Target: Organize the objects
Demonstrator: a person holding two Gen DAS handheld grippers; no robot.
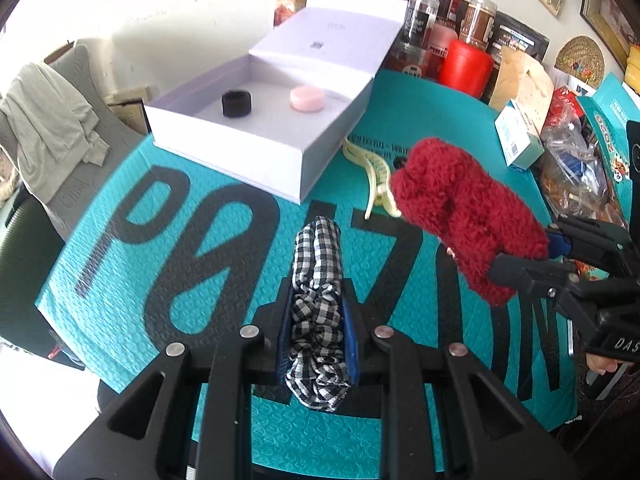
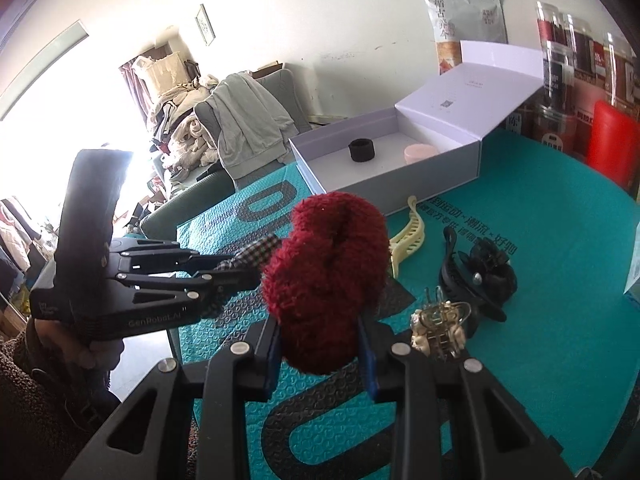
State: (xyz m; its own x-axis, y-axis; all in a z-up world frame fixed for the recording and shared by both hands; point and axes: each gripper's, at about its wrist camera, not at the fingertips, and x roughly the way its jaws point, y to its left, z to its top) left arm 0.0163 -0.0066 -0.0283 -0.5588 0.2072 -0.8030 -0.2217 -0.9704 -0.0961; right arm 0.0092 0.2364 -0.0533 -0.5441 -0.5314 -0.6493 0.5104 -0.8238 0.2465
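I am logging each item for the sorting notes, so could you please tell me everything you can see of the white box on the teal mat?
The white box is a rectangular, rigid-looking cardboard gift box with a hinged lid folded open and leaning back toward the wall. It sits flat at the far edge of the teal mat. Small grey print marks the inside of the lid. Inside rest a black round jar and a pink round jar, apart from each other. Neither tool touches it.

A black-and-white checked scrunchie sits squeezed lengthwise at lower centre; a fluffy dark red scrunchie hangs right of centre. The open white box, upper centre, contains a black scrunchie and pink jar.
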